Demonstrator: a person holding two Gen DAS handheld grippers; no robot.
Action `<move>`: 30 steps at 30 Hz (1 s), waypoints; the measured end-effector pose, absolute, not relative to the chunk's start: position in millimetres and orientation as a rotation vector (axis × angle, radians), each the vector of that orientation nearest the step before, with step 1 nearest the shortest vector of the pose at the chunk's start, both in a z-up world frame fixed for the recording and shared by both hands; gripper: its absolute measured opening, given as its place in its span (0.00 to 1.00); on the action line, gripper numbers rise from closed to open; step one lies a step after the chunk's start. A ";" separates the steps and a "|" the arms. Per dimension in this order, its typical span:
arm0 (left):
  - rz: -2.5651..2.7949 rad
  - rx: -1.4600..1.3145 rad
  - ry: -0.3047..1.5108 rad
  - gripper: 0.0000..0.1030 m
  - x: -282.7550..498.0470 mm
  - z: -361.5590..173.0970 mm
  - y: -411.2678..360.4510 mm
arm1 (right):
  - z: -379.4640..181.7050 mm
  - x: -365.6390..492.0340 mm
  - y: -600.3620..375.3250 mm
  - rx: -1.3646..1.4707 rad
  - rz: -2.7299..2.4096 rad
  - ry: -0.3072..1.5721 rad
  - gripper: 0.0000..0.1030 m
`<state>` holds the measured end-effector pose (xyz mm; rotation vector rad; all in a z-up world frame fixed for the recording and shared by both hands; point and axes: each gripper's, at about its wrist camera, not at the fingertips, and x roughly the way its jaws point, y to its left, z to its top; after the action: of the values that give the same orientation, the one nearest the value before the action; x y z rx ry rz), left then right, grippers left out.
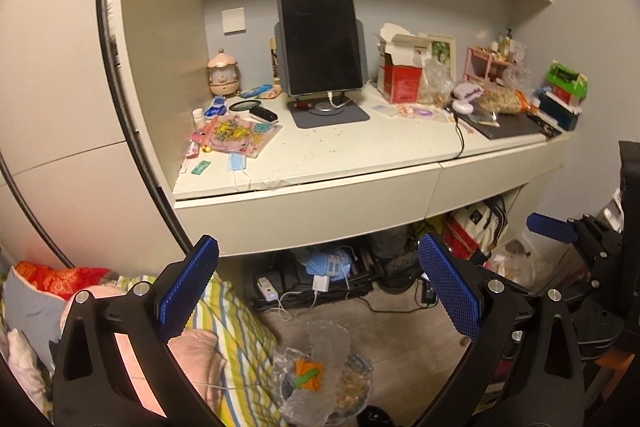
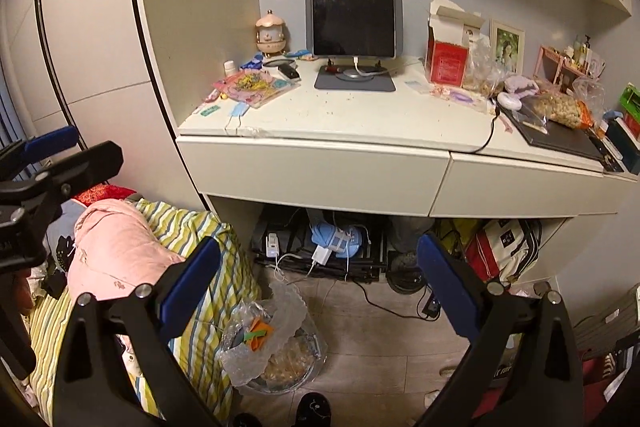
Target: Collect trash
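Note:
A clear trash bin [image 1: 320,379] lined with a plastic bag stands on the floor below both grippers; it also shows in the right wrist view [image 2: 276,339], holding orange and green scraps. My left gripper [image 1: 318,291] is open and empty above it. My right gripper [image 2: 320,287] is open and empty too, held in front of the desk. On the white desk [image 2: 360,119] lie wrappers, a blue face mask [image 2: 239,111], a small green packet [image 2: 209,112] and crumbs. The mask also shows in the left wrist view [image 1: 238,165].
A tablet on a stand [image 2: 352,7], a torn red box [image 2: 446,61], snack bags [image 2: 560,109] and a laptop [image 2: 560,141] sit on the desk. A bed with striped and pink bedding [image 2: 120,247] is at left. Cables and bags [image 2: 500,247] lie under the desk.

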<state>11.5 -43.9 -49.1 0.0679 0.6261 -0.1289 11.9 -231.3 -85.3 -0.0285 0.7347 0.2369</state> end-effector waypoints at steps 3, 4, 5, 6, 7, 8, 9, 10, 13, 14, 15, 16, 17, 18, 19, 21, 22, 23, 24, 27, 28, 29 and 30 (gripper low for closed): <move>-0.087 0.062 0.621 0.94 14.5 -46.6 -42.6 | -79.3 15.3 -231.1 -0.036 0.236 0.717 0.93; -0.076 0.063 0.613 0.94 14.0 -45.5 -43.0 | -77.6 16.2 -231.1 -0.038 0.235 0.712 0.93; -0.064 0.064 0.605 0.94 14.0 -43.9 -43.3 | -76.6 16.8 -231.0 -0.041 0.233 0.708 0.93; -0.051 0.067 0.594 0.94 13.9 -42.1 -43.4 | -74.6 18.6 -231.0 -0.050 0.230 0.700 0.93; -0.052 0.067 0.589 0.94 14.5 -40.8 -43.7 | -73.8 19.6 -231.3 -0.053 0.229 0.697 0.93; -0.062 0.066 0.586 0.94 15.4 -39.7 -44.1 | -73.0 21.6 -231.9 -0.055 0.227 0.696 0.93; -0.067 0.064 0.585 0.94 16.8 -39.4 -44.7 | -72.5 23.3 -232.6 -0.054 0.226 0.696 0.93; -0.063 0.064 0.585 0.94 18.2 -39.0 -45.2 | -72.1 24.8 -233.5 -0.053 0.225 0.696 0.93; -0.056 0.037 0.597 0.94 24.0 -40.1 -42.9 | -71.2 29.9 -235.5 -0.054 0.219 0.696 0.93; -0.066 0.027 0.604 0.94 26.2 -40.5 -42.0 | -71.0 31.7 -236.0 -0.053 0.216 0.696 0.93; -0.079 0.022 0.609 0.94 28.4 -41.3 -41.8 | -70.7 33.5 -236.0 -0.052 0.214 0.696 0.93; -0.080 0.025 0.607 0.94 29.0 -41.4 -41.9 | -70.4 34.4 -236.4 -0.052 0.213 0.696 0.93; -0.075 0.034 0.599 0.94 29.6 -41.2 -42.6 | -70.2 36.0 -236.5 -0.053 0.212 0.697 0.93; -0.069 0.042 0.590 0.94 30.4 -40.9 -43.4 | -70.4 37.3 -236.6 -0.054 0.211 0.697 0.93; -0.066 0.048 0.583 0.94 30.5 -40.2 -44.2 | -70.1 39.1 -236.7 -0.054 0.210 0.698 0.93; -0.066 0.057 0.571 0.94 31.7 -38.7 -45.1 | -69.7 41.7 -236.8 -0.056 0.208 0.699 0.93; -0.069 0.060 0.570 0.94 32.6 -38.0 -45.8 | -69.5 43.9 -237.0 -0.057 0.208 0.700 0.93; -0.077 0.063 0.572 0.94 34.3 -37.4 -46.4 | -69.4 45.6 -237.1 -0.057 0.208 0.701 0.93; -0.080 0.066 0.576 0.94 36.3 -37.0 -47.2 | -69.6 48.5 -237.1 -0.058 0.208 0.703 0.93; -0.060 0.078 0.591 0.94 41.1 -38.6 -47.0 | -71.3 54.1 -235.6 -0.063 0.213 0.710 0.93; -0.053 0.077 0.594 0.94 42.0 -39.4 -45.4 | -72.0 56.3 -235.5 -0.063 0.215 0.712 0.93; -0.043 0.074 0.601 0.94 42.9 -40.7 -43.6 | -72.8 58.3 -234.6 -0.065 0.215 0.713 0.93; -0.032 0.074 0.609 0.94 44.1 -41.8 -41.9 | -73.3 59.5 -233.9 -0.068 0.213 0.713 0.93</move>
<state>44.1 -41.9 -41.8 0.0740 0.6090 -0.0323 59.5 -233.9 -73.3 -0.0677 0.7132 0.2129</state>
